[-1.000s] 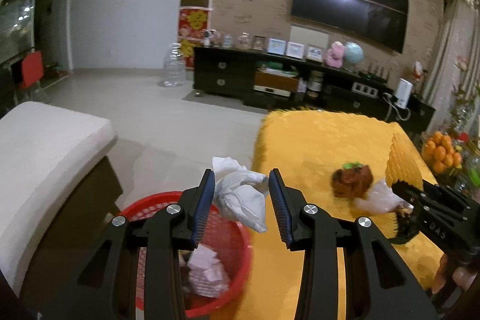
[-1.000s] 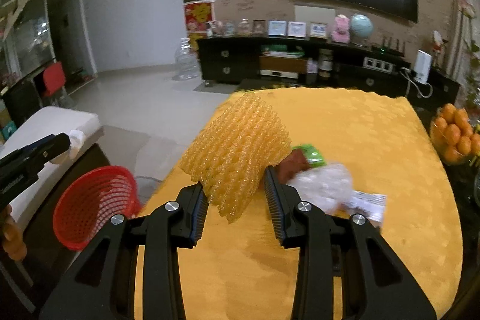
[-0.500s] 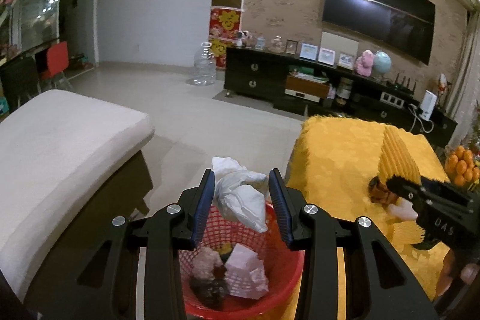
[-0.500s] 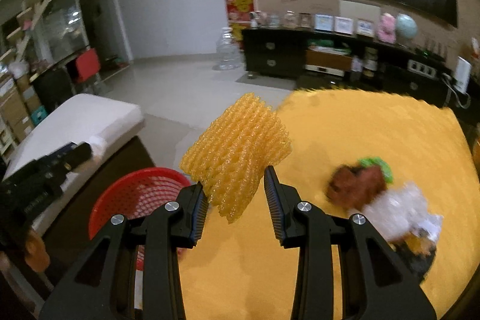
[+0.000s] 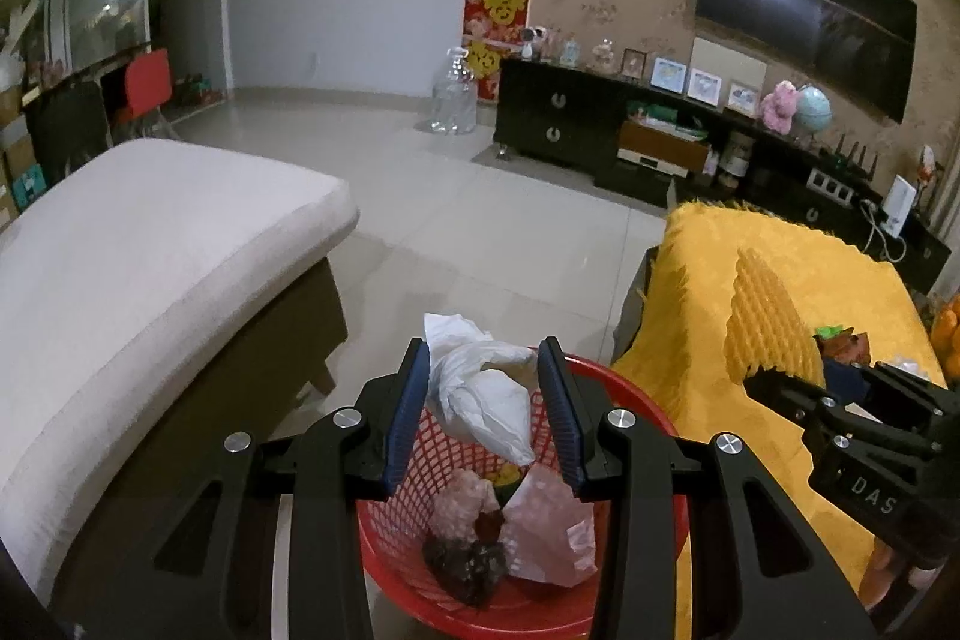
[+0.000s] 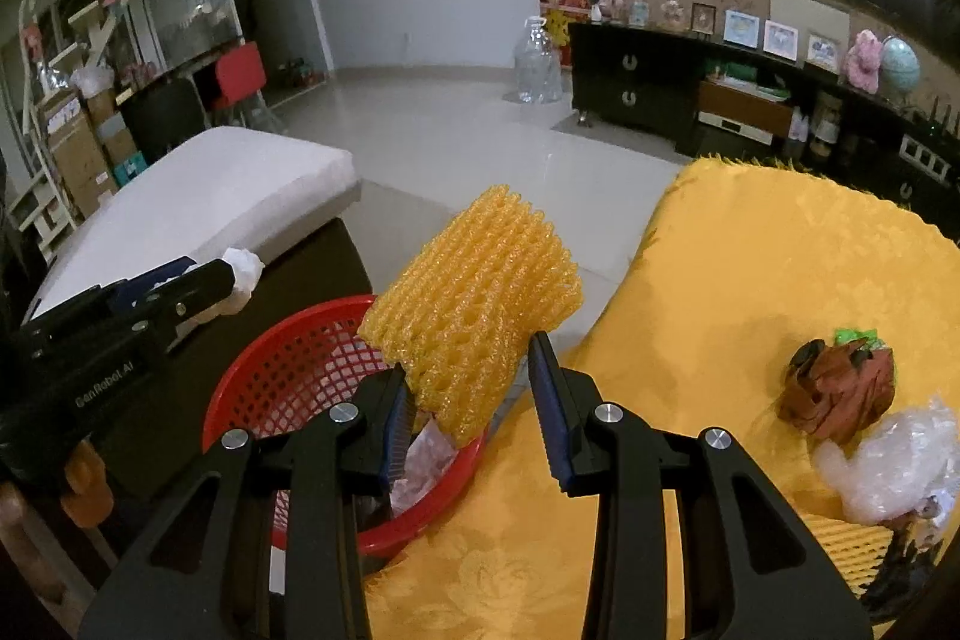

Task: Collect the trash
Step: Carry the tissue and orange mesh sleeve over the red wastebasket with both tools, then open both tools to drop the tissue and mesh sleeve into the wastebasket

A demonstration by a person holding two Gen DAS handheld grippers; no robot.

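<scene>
We hold a crumpled white tissue (image 5: 480, 394) in the left gripper (image 5: 485, 412) over the red basket (image 5: 636, 400) and yellow foam netting (image 6: 474, 304) in the right gripper (image 6: 474, 418); neither dropped yet. A brown wrapper (image 6: 840, 388) and clear plastic (image 6: 894, 466) remain near the yellow table's (image 6: 750, 280) right edge.

A red plastic lattice basket (image 5: 636, 400) holds pale pink crumpled wrappers (image 5: 555, 532) and a dark brown scrap (image 5: 465, 559). A white crumpled plastic bag (image 5: 486, 394) sits between blue-ribbed black fingers (image 5: 408, 418). A yellow foam net sleeve (image 6: 474, 304) shows an open diamond mesh. The golden-yellow tablecloth (image 6: 750, 280) carries a woven floral pattern. A reddish-brown wrapper with a green edge (image 6: 840, 388) lies beside clear bubbly plastic (image 6: 894, 466).
</scene>
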